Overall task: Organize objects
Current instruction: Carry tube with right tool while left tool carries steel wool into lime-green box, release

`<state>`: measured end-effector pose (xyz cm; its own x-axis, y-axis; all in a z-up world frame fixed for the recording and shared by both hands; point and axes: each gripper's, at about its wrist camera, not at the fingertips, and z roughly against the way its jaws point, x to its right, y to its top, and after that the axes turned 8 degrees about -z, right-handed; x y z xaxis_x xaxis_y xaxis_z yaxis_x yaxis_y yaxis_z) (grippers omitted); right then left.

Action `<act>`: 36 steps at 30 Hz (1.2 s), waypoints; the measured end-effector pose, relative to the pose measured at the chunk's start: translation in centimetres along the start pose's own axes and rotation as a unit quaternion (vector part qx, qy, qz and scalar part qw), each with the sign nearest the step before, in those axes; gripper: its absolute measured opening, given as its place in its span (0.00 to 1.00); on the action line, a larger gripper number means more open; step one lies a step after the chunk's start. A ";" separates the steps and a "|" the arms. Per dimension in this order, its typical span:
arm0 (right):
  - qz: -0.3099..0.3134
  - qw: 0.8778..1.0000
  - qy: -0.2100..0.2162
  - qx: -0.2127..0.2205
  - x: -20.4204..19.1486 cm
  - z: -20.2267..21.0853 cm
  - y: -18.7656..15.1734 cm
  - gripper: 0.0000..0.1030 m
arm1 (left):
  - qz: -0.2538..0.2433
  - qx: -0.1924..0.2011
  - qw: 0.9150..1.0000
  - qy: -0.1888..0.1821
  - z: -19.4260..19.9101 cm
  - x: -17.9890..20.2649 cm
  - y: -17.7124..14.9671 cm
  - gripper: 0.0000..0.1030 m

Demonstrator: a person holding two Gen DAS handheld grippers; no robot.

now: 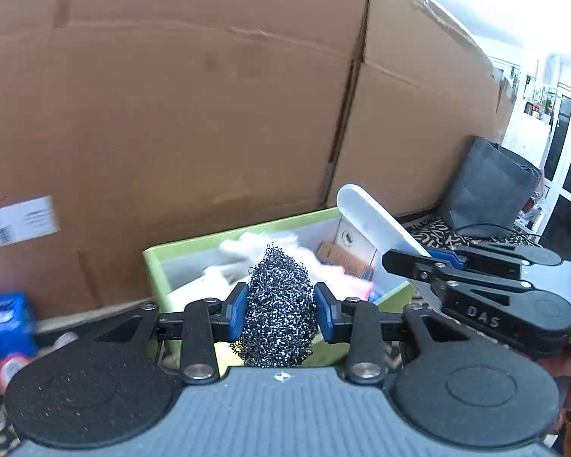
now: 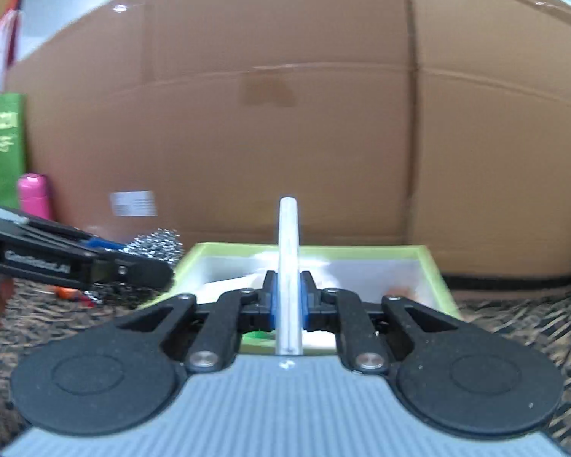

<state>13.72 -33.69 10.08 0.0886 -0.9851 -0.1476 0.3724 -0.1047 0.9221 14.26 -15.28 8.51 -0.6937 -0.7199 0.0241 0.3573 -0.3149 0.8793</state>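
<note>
Between our left gripper point(image 1: 278, 310) pads: steel wool scourer point(image 1: 279, 306), clamped. Right gripper point(image 2: 287, 302) pinches flat white plastic case point(image 2: 288, 266) edge-on. At 12 o'clock, green box point(image 2: 434, 262) already holds cloths and packets. We judge both items not yet dropped; blue bottle point(image 1: 9, 323) at 9 o'clock waits.

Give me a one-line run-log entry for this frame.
left gripper: shut on steel wool scrubber | right gripper: shut on white plastic case | both near green box
</note>
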 end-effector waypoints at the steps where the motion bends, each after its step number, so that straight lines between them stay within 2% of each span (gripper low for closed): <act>1: 0.008 1.000 -0.012 -0.001 0.7 -0.7 0.4 0.11 | 0.001 -0.003 1.000 -0.006 -1.3 0.4 0.5 0.38; 6: 0.037 0.998 -0.044 -0.024 3.8 -4.8 1.3 0.11 | 0.004 -0.025 1.000 -0.008 -6.9 1.8 1.6 0.38; 11: 0.043 0.997 -0.044 -0.048 5.7 -7.9 0.8 0.11 | 0.010 -0.049 0.999 -0.003 -10.3 1.8 1.3 0.40; 12: 0.045 0.996 -0.044 -0.058 5.9 -8.6 0.5 0.11 | 0.011 -0.046 0.999 -0.004 -10.4 1.8 1.2 0.46; 13: 0.050 0.996 -0.041 -0.068 6.0 -9.3 0.3 0.12 | 0.013 -0.040 0.999 -0.004 -10.4 1.8 0.9 0.60; 15: 0.054 0.995 -0.038 -0.074 6.3 -9.9 -0.4 0.28 | 0.022 -0.029 0.999 -0.001 -10.0 1.5 0.4 0.78; 16: 0.051 0.995 -0.041 -0.071 6.4 -9.8 -0.7 0.49 | 0.027 -0.023 0.999 0.000 -9.7 1.2 0.2 0.81; 17: 0.046 0.996 -0.042 -0.061 6.5 -9.5 -0.9 0.58 | 0.032 -0.018 0.999 0.000 -9.3 1.1 -0.1 0.81; 19: 0.033 0.998 -0.042 -0.045 6.7 -8.6 -1.2 0.59 | 0.039 -0.019 0.999 0.004 -8.9 0.8 -0.2 0.84; 21: 0.026 0.998 -0.041 -0.036 6.6 -7.7 -1.1 0.65 | 0.044 -0.022 0.999 0.012 -8.5 0.7 -0.2 0.84; 23: 0.029 0.999 -0.041 -0.022 6.3 -6.7 -0.9 0.76 | 0.046 -0.023 0.999 0.019 -7.5 0.5 -0.4 0.84; 29: 0.031 0.998 -0.046 0.020 4.7 -3.8 0.2 1.00 | 0.043 -0.025 0.997 0.059 -3.9 0.8 -1.1 0.87; 33: 0.017 0.999 -0.027 0.033 3.5 -2.0 0.1 1.00 | 0.043 -0.031 0.993 0.105 -1.3 0.8 -2.4 0.94; 36: 0.001 1.000 -0.002 0.030 2.0 -1.1 -0.4 1.00 | 0.055 -0.039 0.989 0.134 0.5 0.1 -4.0 0.94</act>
<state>14.82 -35.50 9.05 0.0854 -0.9857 -0.1451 0.3166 -0.1112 0.9420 12.38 -13.78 5.23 -0.4607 -0.8873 -0.0189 0.4760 -0.2651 0.8385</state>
